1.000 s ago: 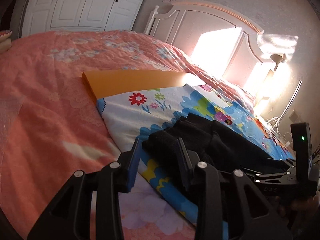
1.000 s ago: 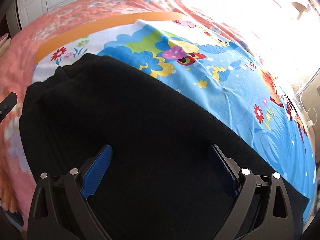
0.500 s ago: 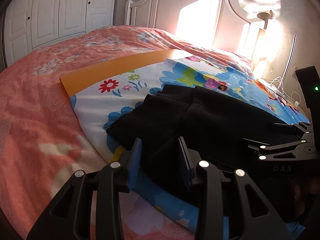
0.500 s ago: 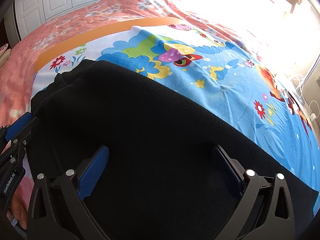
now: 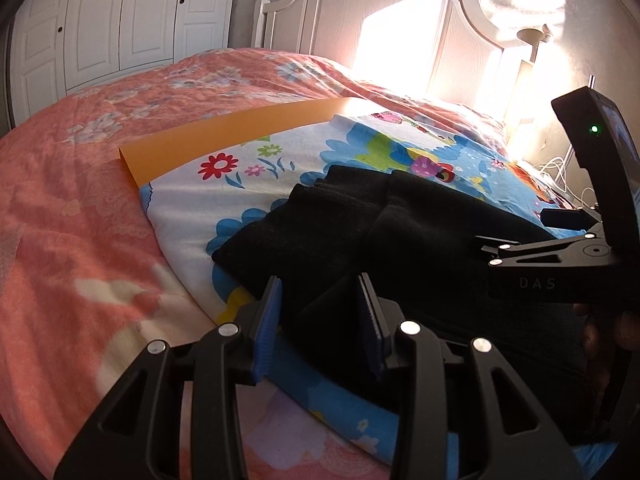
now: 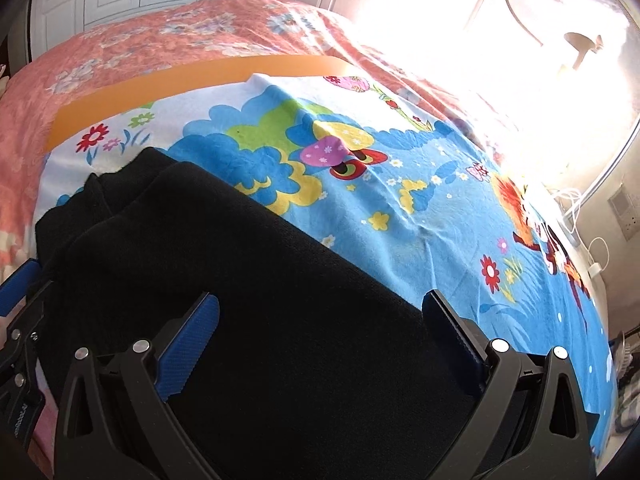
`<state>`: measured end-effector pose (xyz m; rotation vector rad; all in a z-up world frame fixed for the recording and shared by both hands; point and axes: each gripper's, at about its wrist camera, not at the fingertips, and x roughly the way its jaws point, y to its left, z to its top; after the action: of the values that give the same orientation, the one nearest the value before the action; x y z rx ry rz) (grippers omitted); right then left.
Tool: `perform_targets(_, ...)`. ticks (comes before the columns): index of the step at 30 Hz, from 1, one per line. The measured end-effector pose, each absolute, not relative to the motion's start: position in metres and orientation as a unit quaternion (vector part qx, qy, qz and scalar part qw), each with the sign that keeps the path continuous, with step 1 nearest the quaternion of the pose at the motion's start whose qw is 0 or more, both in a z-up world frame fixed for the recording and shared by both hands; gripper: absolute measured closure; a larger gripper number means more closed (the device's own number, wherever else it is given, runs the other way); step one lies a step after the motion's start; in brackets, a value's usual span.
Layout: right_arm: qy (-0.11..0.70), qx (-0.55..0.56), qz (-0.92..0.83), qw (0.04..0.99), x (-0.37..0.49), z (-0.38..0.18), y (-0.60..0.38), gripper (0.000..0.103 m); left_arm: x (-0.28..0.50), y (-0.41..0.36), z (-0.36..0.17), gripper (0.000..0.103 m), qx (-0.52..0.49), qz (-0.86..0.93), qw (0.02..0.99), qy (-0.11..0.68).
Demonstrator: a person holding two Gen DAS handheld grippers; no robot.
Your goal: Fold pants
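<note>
The black pants (image 5: 360,224) lie folded in layers on a bright cartoon-print sheet (image 5: 256,168) on the bed; they also fill the lower half of the right wrist view (image 6: 248,280). My left gripper (image 5: 320,304) is partly open at the near left corner of the pants, its blue pads either side of the cloth edge. My right gripper (image 6: 320,312) is wide open just over the middle of the pants, holding nothing. It shows at the right of the left wrist view (image 5: 560,252).
An orange strip (image 5: 240,132) borders the sheet's far edge. The pink floral bedspread (image 5: 80,200) spreads to the left. A white headboard (image 5: 400,32), a lamp (image 5: 536,36) and cables (image 6: 576,208) are at the right. White wardrobe doors (image 5: 120,12) stand behind.
My left gripper has swung right and come in to the pants' near corner. My right gripper has stayed wide open over the pants, drifting slightly.
</note>
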<state>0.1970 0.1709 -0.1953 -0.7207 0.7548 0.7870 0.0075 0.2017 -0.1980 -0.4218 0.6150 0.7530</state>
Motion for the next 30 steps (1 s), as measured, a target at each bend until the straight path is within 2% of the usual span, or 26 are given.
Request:
perform_targets(2, 0.367, -0.319, 0.377, 0.788, 0.209, -0.199, 0.172, 0.005, 0.007, 0.202, -0.2, 0.063, -0.206, 0.357, 0.862, 0.294)
perform_targets(5, 0.4, -0.294, 0.374, 0.783, 0.221, -0.195, 0.169, 0.005, -0.004, 0.214, -0.207, 0.05, -0.275, 0.327, 0.86, 0.279)
perform_targets(11, 0.429, -0.197, 0.431, 0.769, 0.199, -0.171, 0.13, 0.005, -0.06, 0.246, -0.227, 0.051, -0.465, 0.21, 0.844, 0.164)
perform_targets(14, 0.442, -0.173, 0.446, 0.759, 0.185, -0.174, 0.118, 0.005, -0.063, 0.246, -0.227, 0.053, -0.462, 0.212, 0.845, 0.165)
perform_targets(18, 0.432, -0.219, 0.439, 0.757, 0.172, -0.195, 0.122, 0.004, -0.053, 0.248, -0.224, 0.053, -0.465, 0.214, 0.841, 0.174)
perform_targets(20, 0.402, -0.244, 0.442, 0.764, 0.163, -0.199, 0.123, 0.004, -0.047, 0.251, -0.228, 0.053, -0.47, 0.22, 0.835, 0.184)
perform_targets(30, 0.397, -0.24, 0.435, 0.772, 0.164, -0.202, 0.121, 0.004, -0.038, 0.249, -0.225, 0.052, -0.447, 0.246, 0.836, 0.202)
